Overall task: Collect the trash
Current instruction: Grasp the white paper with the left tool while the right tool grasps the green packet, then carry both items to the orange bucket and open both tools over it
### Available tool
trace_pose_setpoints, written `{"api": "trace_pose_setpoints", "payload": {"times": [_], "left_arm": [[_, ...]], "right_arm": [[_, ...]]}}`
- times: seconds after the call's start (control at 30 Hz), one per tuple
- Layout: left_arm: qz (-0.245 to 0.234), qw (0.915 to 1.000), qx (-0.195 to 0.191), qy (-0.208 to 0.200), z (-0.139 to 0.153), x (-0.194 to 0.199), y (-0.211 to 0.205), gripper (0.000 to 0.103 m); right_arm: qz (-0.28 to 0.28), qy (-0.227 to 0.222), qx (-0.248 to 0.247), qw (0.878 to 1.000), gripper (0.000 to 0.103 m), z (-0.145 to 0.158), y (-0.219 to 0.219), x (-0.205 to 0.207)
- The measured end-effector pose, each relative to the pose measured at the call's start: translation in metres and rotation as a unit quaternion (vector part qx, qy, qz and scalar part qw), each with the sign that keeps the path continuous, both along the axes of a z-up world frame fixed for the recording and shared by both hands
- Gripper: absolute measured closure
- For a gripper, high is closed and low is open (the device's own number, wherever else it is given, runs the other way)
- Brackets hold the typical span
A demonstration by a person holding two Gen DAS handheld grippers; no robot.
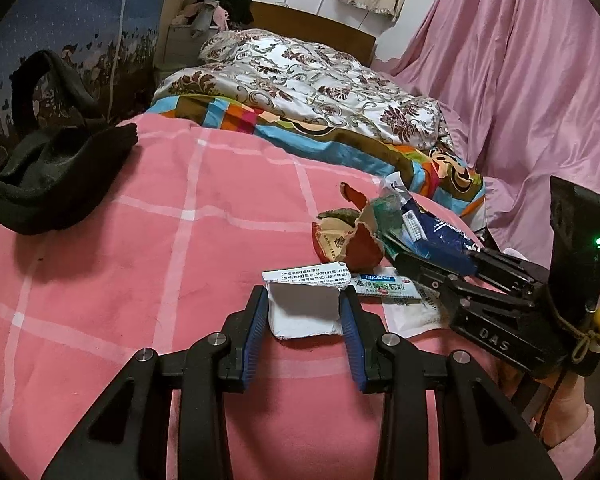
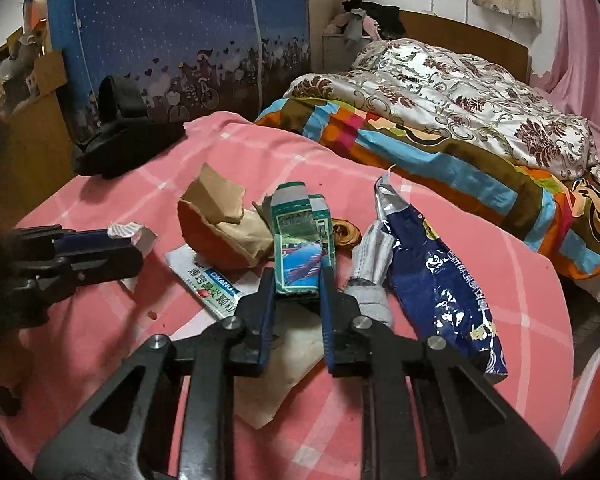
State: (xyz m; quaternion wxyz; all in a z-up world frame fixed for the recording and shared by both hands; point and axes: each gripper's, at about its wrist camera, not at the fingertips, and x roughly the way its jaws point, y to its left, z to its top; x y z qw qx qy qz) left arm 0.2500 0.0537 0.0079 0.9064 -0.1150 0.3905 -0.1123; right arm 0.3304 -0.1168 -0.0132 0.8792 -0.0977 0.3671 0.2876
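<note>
So both hands are busy here. The left gripper [image 1: 304, 312] has its blue-padded fingers [image 1: 256, 336] closed on a torn white cardboard box piece [image 1: 306, 308], one pad on each side wall, probably so the flimsy thing doesn't fold. The right gripper [image 2: 298, 284] is pinched narrow on the bottom end of a flattened green and white carton [image 2: 300, 248], which sticks out past the fingertips.

Just beside the left fingers, on the right, a white and green medicine sachet [image 1: 384, 286] lies flat on the pink checked bedsheet [image 1: 140, 260]. Right of the right fingers there's a crumpled dark blue foil bag [image 2: 440, 280]; left of them a torn orange-and-brown paper cup [image 2: 220, 232]. All the trash sits bunched together on the bed, I'd guess to keep it within easy reach.

Farther off, a black cloth bag [image 1: 52, 168] sits open at the sheet's far left edge, likely where the trash goes. Beyond that, a floral quilt [image 1: 320, 76].
</note>
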Motion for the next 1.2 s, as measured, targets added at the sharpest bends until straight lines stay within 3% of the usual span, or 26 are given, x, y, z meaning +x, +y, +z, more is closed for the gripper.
{"api": "trace_pose_setpoints", "payload": {"times": [0.27,0.53,0.87,1.2], "left_arm": [[0.005,0.9996,0.010,-0.025,0.008,-0.008,-0.005,0.071],[-0.002,0.9926,0.022,-0.119,0.036,-0.028,-0.028,0.071],[-0.042,0.9647,0.023,-0.259,0.091,-0.050,-0.089,0.071],[-0.134,0.9367,0.022,-0.323,0.112,-0.058,-0.177,0.071]], "right_arm": [[-0.011,-0.061,0.057,0.996,0.077,0.022,-0.020,-0.021],[-0.038,-0.188,0.112,0.975,0.077,0.065,-0.053,-0.065],[-0.129,-0.293,0.125,0.939,0.076,0.101,-0.128,-0.112],[-0.234,-0.324,0.117,0.909,0.076,0.107,-0.219,-0.150]]}}
